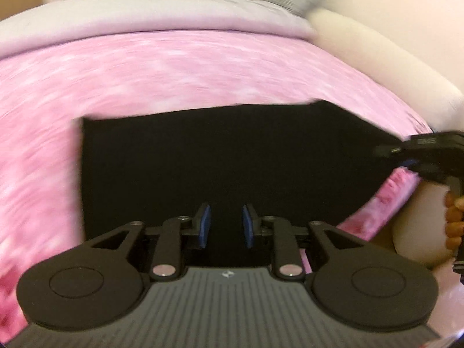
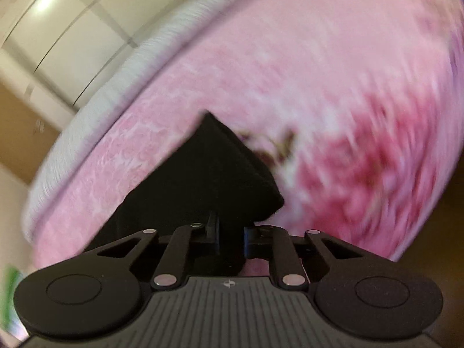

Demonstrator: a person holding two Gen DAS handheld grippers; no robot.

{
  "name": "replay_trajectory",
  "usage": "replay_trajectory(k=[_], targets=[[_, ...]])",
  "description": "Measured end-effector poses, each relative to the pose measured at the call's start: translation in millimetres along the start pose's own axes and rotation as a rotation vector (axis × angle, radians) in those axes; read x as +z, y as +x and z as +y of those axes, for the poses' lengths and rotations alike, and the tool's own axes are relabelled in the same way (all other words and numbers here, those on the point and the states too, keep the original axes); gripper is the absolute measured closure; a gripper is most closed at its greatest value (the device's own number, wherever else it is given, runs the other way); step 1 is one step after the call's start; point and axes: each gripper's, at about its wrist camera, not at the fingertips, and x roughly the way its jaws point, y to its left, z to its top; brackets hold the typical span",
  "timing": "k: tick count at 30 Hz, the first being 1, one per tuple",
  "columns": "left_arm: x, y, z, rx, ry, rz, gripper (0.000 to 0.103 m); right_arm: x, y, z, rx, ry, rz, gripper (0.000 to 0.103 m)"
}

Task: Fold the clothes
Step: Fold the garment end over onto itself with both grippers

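Observation:
A black garment [image 1: 220, 156] lies folded into a flat rectangle on a pink patterned bedspread [image 1: 174, 69]. My left gripper [image 1: 225, 224] hovers over the garment's near edge, its blue-padded jaws apart and empty. My right gripper [image 1: 417, 148] shows at the right edge of the left wrist view, at the garment's right side. In the right wrist view the right gripper [image 2: 230, 235] has its jaws a little apart, with a fold of the black garment [image 2: 214, 168] lying between and just ahead of them. Both views are blurred by motion.
A pale lilac sheet [image 1: 150, 14] borders the far side of the bedspread. A cream pillow or bolster [image 1: 377, 58] lies at the right. White cupboard doors [image 2: 72, 23] and a wooden floor [image 2: 17, 127] show beyond the bed.

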Motion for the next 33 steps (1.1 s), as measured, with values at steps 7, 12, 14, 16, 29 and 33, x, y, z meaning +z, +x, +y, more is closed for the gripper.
replay_trajectory(k=[7,12,14,16,29,33], targets=[[-33,-65,82,-0.051,-0.339,-0.113,0.082,-63,-32,145,0.075,-0.738,-0.249,0.089],[-42,-78,97,-0.09,-0.416,-0.163,0.077,-139,-21,193,0.233,-1.082,-0.166,0.09],[-42,-77,97,-0.101,-0.423,-0.166,0.075,-160,-4,199,0.256,-1.156,-0.063,0.09],[-44,-77,99,-0.111,-0.442,-0.165,0.075,-172,9,200,0.259,-1.192,0.023,0.075],[-28,-19,104,-0.337,-0.732,-0.114,0.04,-77,-6,119,0.278,-0.59,0.091,0.041],[-28,11,111,-0.352,-0.844,-0.072,0.039,-39,36,61,0.203,-0.105,0.216,0.061]])
